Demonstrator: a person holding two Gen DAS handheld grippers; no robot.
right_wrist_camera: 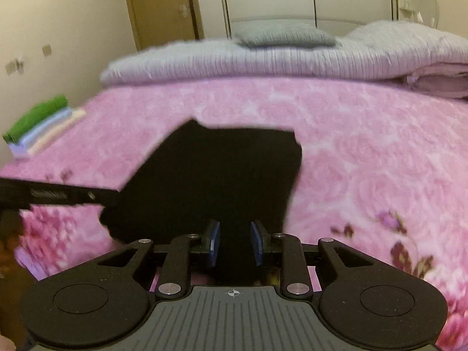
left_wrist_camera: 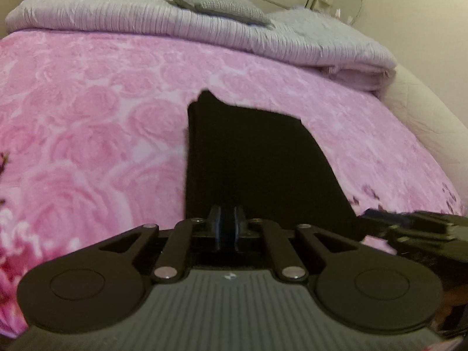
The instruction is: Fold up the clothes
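Black garment (left_wrist_camera: 257,158) folds lost in darkness, near edge hidden by hand-held gripper (left_wrist_camera: 227,228)

Lay spread over the middle of the pink rose-patterned blanket (right_wrist_camera: 365,152): a flat black garment (right_wrist_camera: 222,169), low and no bar to a pass above it. Open pink ground to either side of it and beyond its far edge. Blocked at the far end by a folded lilac ribbed quilt (right_wrist_camera: 263,61) with a grey knitted cushion (right_wrist_camera: 280,36) on top. Stood near the far left edge: a small stack of folded cloths, green over pale blue and cream (right_wrist_camera: 41,125), well apart from the garment.
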